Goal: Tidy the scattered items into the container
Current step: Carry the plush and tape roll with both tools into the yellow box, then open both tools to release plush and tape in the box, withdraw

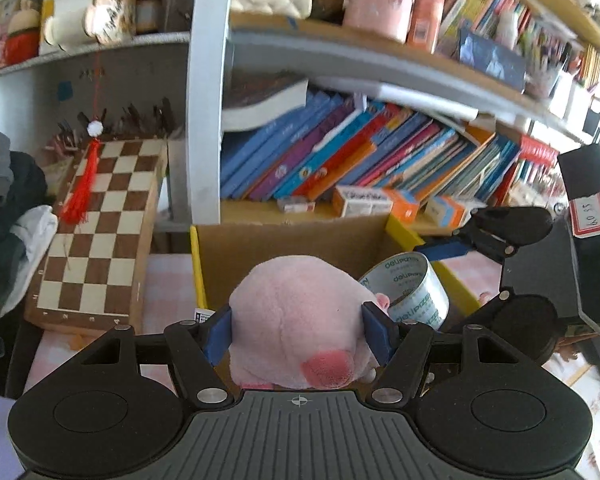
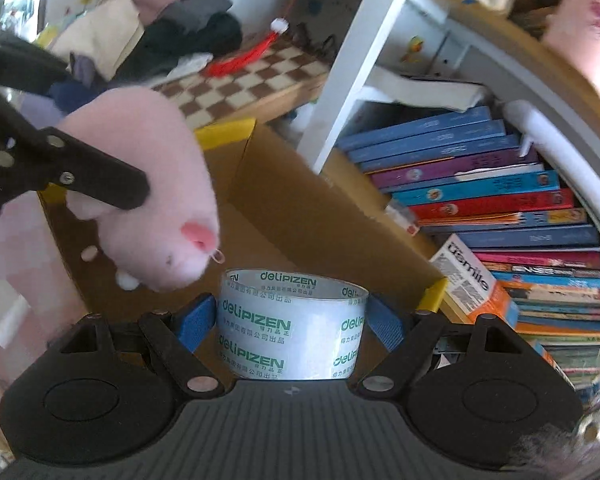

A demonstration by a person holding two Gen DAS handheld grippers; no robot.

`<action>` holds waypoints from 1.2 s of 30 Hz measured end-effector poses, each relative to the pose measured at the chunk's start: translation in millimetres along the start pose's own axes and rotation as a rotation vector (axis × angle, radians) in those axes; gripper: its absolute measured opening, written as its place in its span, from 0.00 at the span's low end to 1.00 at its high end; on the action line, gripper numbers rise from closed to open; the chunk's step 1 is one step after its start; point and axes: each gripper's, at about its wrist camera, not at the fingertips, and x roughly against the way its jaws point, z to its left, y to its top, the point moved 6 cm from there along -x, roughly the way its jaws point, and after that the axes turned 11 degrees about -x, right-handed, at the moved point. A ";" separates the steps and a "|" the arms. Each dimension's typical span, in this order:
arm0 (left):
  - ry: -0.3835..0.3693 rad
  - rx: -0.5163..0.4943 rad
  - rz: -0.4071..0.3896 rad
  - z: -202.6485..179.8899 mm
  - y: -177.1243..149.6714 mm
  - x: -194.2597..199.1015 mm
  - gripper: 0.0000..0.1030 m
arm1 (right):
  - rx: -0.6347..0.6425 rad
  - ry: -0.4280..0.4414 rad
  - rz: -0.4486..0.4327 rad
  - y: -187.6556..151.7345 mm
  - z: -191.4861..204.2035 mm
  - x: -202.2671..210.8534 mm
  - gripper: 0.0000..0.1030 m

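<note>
A pink plush toy (image 1: 296, 316) fills the space between the blue pads of my left gripper (image 1: 298, 334), which is shut on it above the open cardboard box (image 1: 284, 244) with yellow-taped edges. My right gripper (image 2: 290, 320) is shut on a clear tape roll (image 2: 292, 324) printed with green letters, held over the same cardboard box (image 2: 300, 216). In the right wrist view the plush toy (image 2: 148, 184) hangs at the left, clamped by the left gripper's black fingers (image 2: 100, 184). In the left wrist view the tape roll (image 1: 412, 292) shows at the right.
A white bookshelf (image 1: 208, 92) with leaning books (image 1: 340, 152) stands right behind the box. A wooden chessboard (image 1: 96, 232) with a red tassel (image 1: 80, 184) lies to the left, beside piled clothes (image 2: 172, 36). Small cartons (image 1: 364, 200) sit on the shelf ledge.
</note>
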 end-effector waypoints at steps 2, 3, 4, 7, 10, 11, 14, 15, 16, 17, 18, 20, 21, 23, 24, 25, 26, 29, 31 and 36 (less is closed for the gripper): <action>0.002 -0.007 0.021 0.6 -3.0 -8.9 0.65 | 0.000 0.020 0.015 -1.5 -0.1 -7.6 0.79; 0.005 -0.011 0.028 1.2 -3.6 -13.1 0.65 | 0.000 0.029 0.022 -2.2 -0.1 -11.4 0.79; 0.006 -0.016 0.037 1.8 -4.9 -16.6 0.65 | -0.006 0.038 0.030 -2.7 -0.4 -14.1 0.79; 0.002 -0.027 0.057 3.4 -8.1 -23.7 0.65 | -0.065 0.069 0.065 -5.5 -3.7 -18.1 0.79; -0.003 -0.046 0.077 4.2 -12.4 -28.5 0.65 | -0.151 0.083 0.115 -12.4 -6.6 -20.4 0.79; -0.004 -0.052 0.083 4.4 -14.1 -29.9 0.65 | -0.184 0.088 0.127 -14.5 -7.9 -21.0 0.79; -0.006 -0.091 0.089 3.2 -17.0 -32.0 0.65 | -0.245 0.088 0.144 -19.0 -7.7 -20.0 0.79; -0.007 -0.104 0.091 2.6 -17.3 -32.0 0.65 | -0.253 0.086 0.145 -19.7 -6.2 -18.8 0.79; -0.008 -0.118 0.095 2.1 -17.6 -32.0 0.65 | -0.265 0.085 0.149 -20.4 -4.5 -17.6 0.79; -0.008 -0.128 0.096 1.8 -17.6 -32.3 0.65 | -0.276 0.085 0.152 -21.1 -2.9 -16.4 0.79; -0.008 -0.137 0.097 1.5 -17.5 -32.6 0.65 | -0.288 0.085 0.153 -22.0 -1.3 -15.0 0.79; -0.011 -0.145 0.096 1.2 -17.7 -32.6 0.65 | -0.303 0.079 0.156 -23.6 1.2 -13.0 0.79; -0.012 -0.147 0.096 0.9 -17.5 -32.8 0.65 | -0.309 0.078 0.157 -24.4 2.2 -12.3 0.79; -0.014 -0.152 0.096 0.1 -17.2 -33.2 0.65 | -0.320 0.069 0.163 -25.4 3.4 -10.6 0.79; -0.013 -0.154 0.096 -0.4 -17.1 -33.5 0.66 | -0.323 0.067 0.165 -25.7 3.8 -10.2 0.79; -0.013 -0.157 0.096 -0.9 -17.0 -33.7 0.66 | -0.324 0.068 0.165 -25.8 3.9 -10.1 0.79; -0.012 -0.160 0.096 -1.4 -17.1 -33.8 0.66 | -0.324 0.070 0.164 -26.0 4.0 -10.1 0.79; -0.007 -0.168 0.099 -3.2 -17.5 -34.3 0.68 | -0.325 0.072 0.162 -26.2 3.9 -10.2 0.79; -0.006 -0.173 0.101 -4.9 -18.1 -34.7 0.69 | -0.324 0.072 0.161 -26.1 3.5 -10.5 0.79; -0.004 -0.167 0.101 -6.4 -18.5 -34.5 0.68 | -0.323 0.071 0.156 -25.8 2.4 -11.2 0.80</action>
